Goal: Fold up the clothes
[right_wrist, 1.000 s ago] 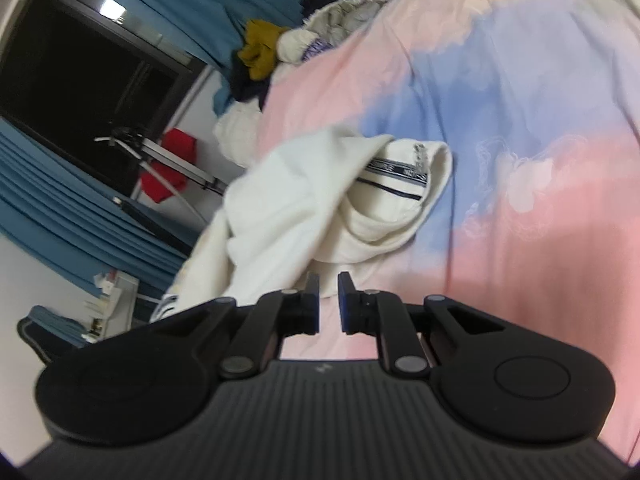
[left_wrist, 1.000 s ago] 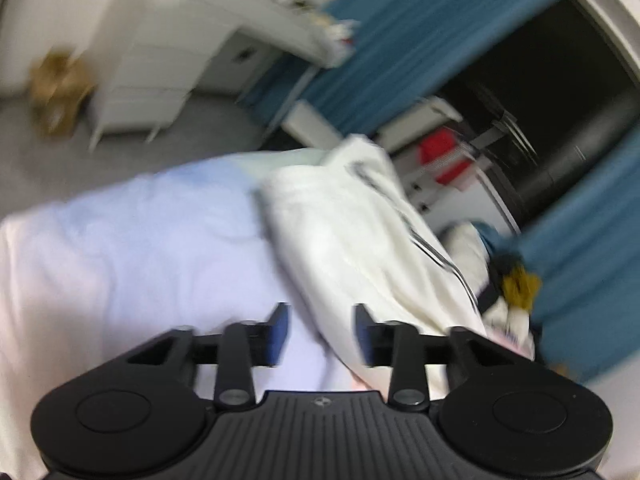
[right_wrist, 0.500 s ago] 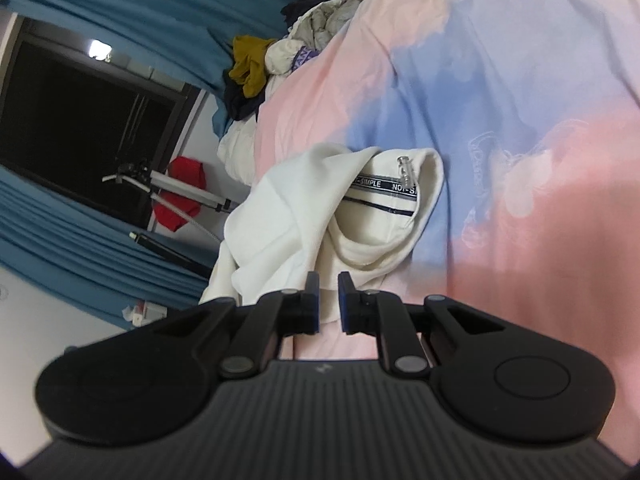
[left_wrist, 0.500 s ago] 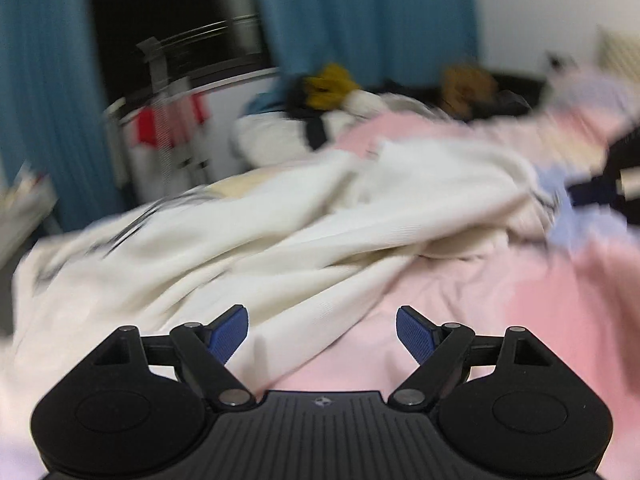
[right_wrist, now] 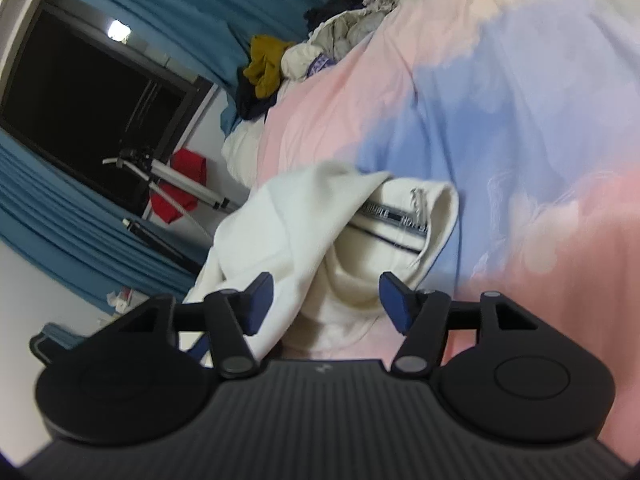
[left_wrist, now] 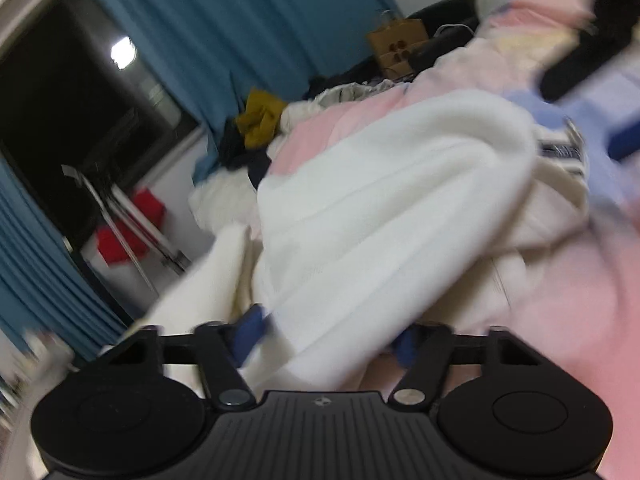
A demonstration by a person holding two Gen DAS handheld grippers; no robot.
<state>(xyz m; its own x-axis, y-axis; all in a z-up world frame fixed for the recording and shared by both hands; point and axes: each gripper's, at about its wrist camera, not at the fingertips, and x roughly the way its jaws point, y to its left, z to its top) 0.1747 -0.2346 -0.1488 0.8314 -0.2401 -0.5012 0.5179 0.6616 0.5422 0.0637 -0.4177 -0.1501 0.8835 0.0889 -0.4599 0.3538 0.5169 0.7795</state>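
On pink-blue bedsheet (right_wrist: 520,128), right tool (right_wrist: 325,300) just parted, unladen, left tool (left_wrist: 328,334) half-closing w/ white garment (left_wrist: 380,200) between jaws, grip unclear

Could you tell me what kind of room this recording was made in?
Most likely a bedroom: the white garment lies on a bed with a pastel pink and blue cover, more clothes are heaped at its far edge, and blue curtains frame a dark window.

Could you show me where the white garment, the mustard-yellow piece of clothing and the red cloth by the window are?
white garment (right_wrist: 280,216): right wrist view, on its broad folded panel.
mustard-yellow clothing (right_wrist: 266,64): right wrist view, middle of the crumpled heap.
red cloth (right_wrist: 188,168): right wrist view, on its upper part behind the metal stand.
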